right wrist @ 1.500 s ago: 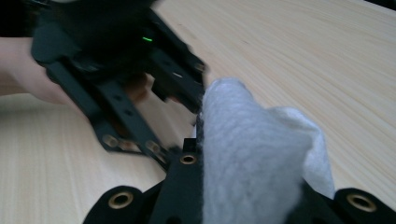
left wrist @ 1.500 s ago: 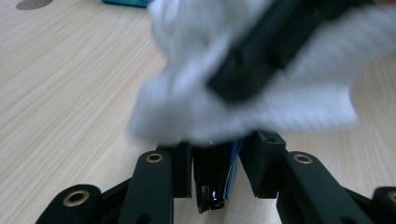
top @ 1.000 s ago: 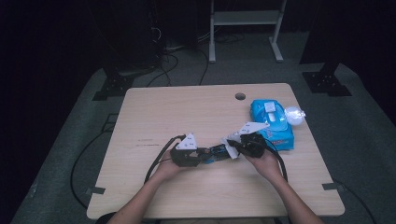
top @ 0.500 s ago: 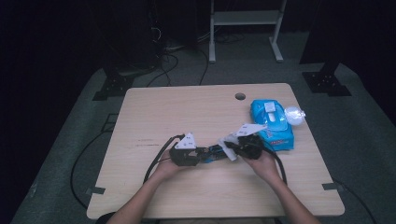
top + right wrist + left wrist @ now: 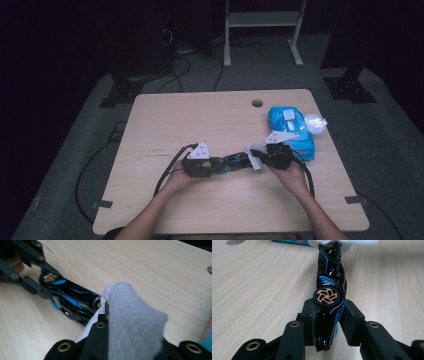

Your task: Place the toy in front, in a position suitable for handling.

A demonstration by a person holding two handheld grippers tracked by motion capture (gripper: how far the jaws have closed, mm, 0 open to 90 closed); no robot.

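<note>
A black toy car with blue stripes (image 5: 329,277) lies on its side just above the wooden table (image 5: 200,120). My left gripper (image 5: 328,315) is shut on its near end, a copper-spoked wheel showing between the jaws. In the high view the car (image 5: 232,161) bridges the left gripper (image 5: 219,164) and the right gripper (image 5: 256,155). My right gripper (image 5: 125,323) is shut on a folded white wipe (image 5: 130,322), which rests against the car's (image 5: 72,297) far end. The wipe hides the right jaw tips.
A blue pack of wet wipes (image 5: 292,130) lies at the table's right side, with a small clear plastic object (image 5: 315,122) beside it. A cable hole (image 5: 257,103) sits near the back edge. Black cables trail from both grippers.
</note>
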